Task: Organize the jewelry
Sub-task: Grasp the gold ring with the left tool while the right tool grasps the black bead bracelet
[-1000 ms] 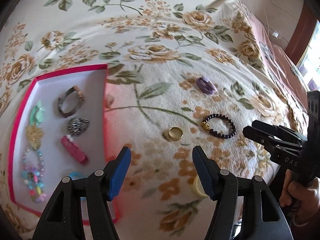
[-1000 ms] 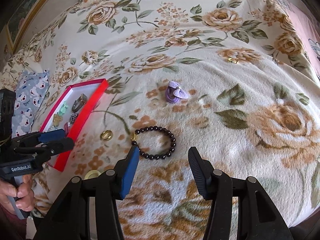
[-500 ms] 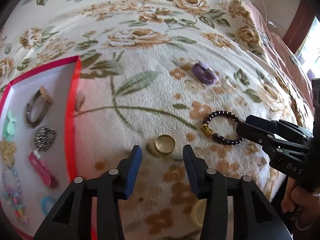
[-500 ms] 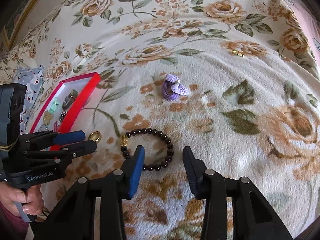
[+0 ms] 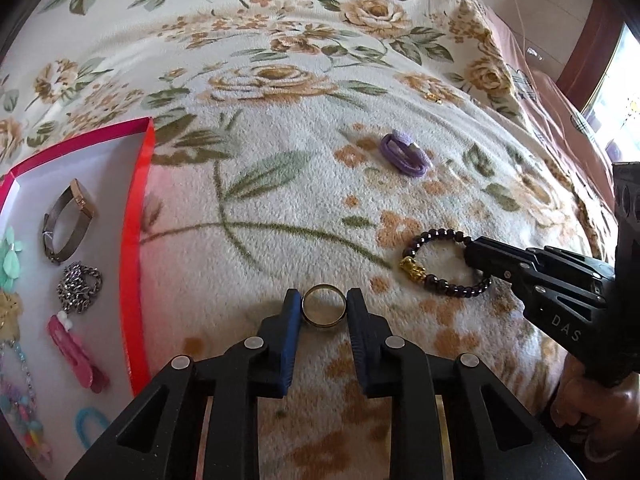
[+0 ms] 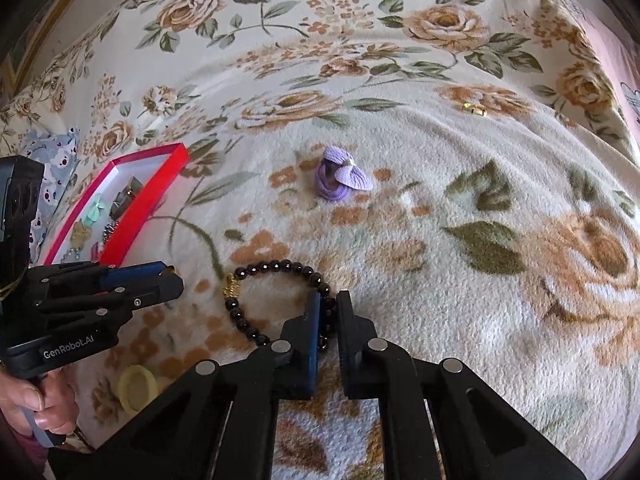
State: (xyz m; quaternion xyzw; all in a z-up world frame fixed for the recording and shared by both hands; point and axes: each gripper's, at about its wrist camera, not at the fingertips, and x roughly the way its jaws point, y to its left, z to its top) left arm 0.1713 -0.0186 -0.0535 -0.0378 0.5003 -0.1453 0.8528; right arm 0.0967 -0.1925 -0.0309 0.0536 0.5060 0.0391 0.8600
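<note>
While both grippers sit low on the floral bed blanket [image 5: 280, 184], the scene reads so:

left gripper [image 5: 324, 310]: blue-padded fingers [image 5: 290, 320] closed in on the gold ring [image 5: 323, 311], one pad touching each side; ring lies on the blanket.
right gripper [image 6: 328, 312]: fingers [image 6: 314, 332] pinched on the near right arc of the dark bead bracelet [image 6: 276, 300]; beads show in the narrow gap between the pads.
bracelet: on the blanket, gold charm [image 5: 411, 268] on its left side, just right of the ring.
ring location: on the blanket between the red box [image 5: 138, 216] and the bracelet, near the box's right wall.
red box contents: metal band bracelet [image 5: 66, 220], steel chain [image 5: 78, 286], pink clip [image 5: 76, 354], mint flower piece [image 5: 10, 256], blue loop [image 5: 90, 426], pastel bead string [image 5: 20, 408].
purple hair tie [image 6: 340, 178]: on the blanket beyond the bracelet, well apart from both grippers.
small gold piece [image 6: 474, 110]: far right on the blanket, too small to identify.
yellow ring-shaped item [image 6: 136, 388]: on the blanket beneath the left gripper's body, right wrist view.
hands: left hand [image 6: 40, 404] and right hand [image 5: 584, 412] each wrapped round a gripper handle.
</note>
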